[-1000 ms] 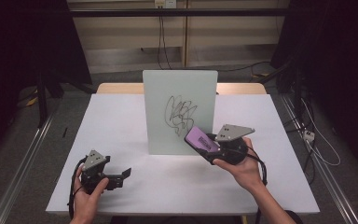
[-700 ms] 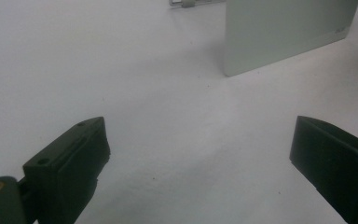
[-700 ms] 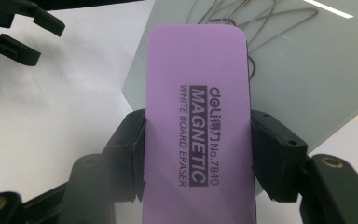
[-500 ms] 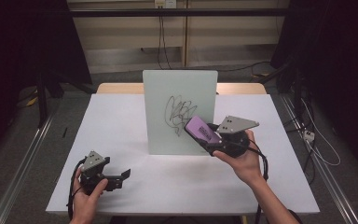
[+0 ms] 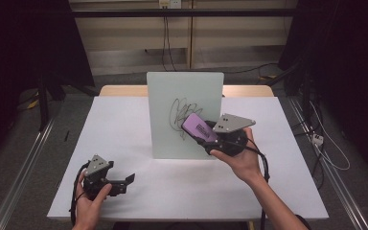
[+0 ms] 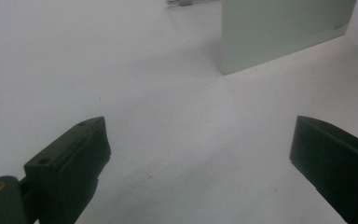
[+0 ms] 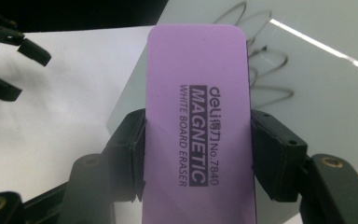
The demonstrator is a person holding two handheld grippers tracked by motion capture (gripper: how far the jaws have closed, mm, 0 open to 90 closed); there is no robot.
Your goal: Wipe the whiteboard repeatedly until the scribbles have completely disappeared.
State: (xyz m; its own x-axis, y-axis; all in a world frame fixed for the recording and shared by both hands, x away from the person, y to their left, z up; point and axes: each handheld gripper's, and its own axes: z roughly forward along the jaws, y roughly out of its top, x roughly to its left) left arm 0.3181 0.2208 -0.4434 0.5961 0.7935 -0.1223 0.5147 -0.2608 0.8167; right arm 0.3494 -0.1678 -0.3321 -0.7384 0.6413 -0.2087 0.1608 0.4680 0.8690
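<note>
Your right gripper is clamped on the purple eraser, both jaws pressing its long edges. The eraser sits in front of the upright board, over the black scribble. Your left gripper rests near the table edge, well left of the board, jaws wide apart and holding nothing.

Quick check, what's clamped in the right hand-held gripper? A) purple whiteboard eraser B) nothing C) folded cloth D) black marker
A: the right hand-held gripper has its jaws pressed on both sides of a purple whiteboard eraser printed "MAGNETIC WHITE BOARD ERASER", held up by the scribbled whiteboard.
</note>
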